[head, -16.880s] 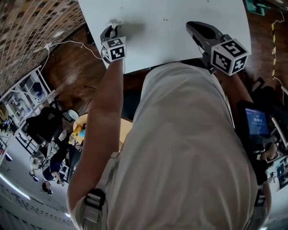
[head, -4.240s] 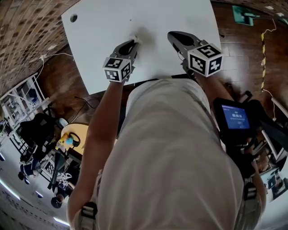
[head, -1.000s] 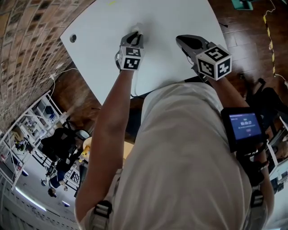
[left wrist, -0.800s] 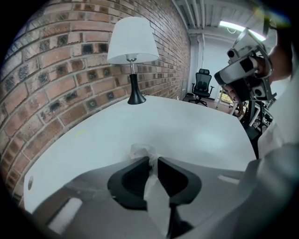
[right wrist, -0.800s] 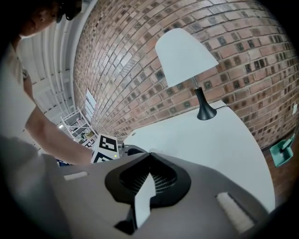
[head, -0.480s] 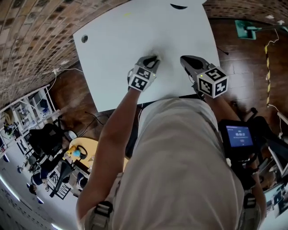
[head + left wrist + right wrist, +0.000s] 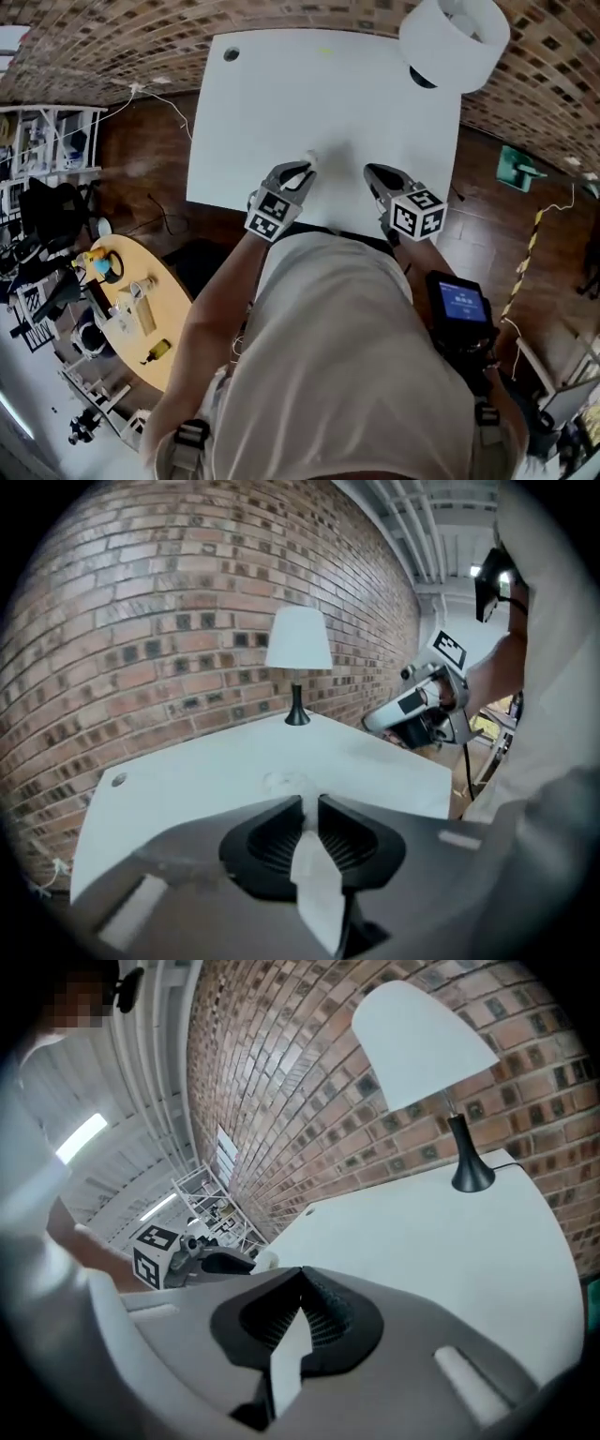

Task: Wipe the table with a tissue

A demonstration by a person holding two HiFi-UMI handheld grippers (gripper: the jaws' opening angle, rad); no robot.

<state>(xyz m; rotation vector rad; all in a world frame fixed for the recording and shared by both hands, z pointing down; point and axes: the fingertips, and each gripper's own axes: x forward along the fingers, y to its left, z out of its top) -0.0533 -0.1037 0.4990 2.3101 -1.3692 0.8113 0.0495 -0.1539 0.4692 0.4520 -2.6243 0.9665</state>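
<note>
The white table (image 7: 281, 103) fills the middle of the head view. My left gripper (image 7: 302, 169) hangs near the table's front edge, shut on a small white tissue (image 7: 310, 159) that pokes out past its tips. In the left gripper view the jaws (image 7: 310, 803) are pinched together, with the crumpled tissue (image 7: 284, 782) just beyond them. My right gripper (image 7: 370, 172) hovers beside it to the right, shut with nothing in it; in its own view the tips (image 7: 300, 1274) meet. That view also shows the left gripper (image 7: 202, 1260) and the tissue (image 7: 265, 1260).
A lamp (image 7: 455, 42) with a white shade and black base stands at the table's far right corner. A small round hole (image 7: 231, 54) marks the far left corner. A brick wall runs behind. A round yellow side table (image 7: 122, 309) with clutter sits at lower left.
My left gripper has drawn back across the table toward the near edge and risen, with the tissue still in it. The right gripper has barely moved. The lamp has come into the head view.
</note>
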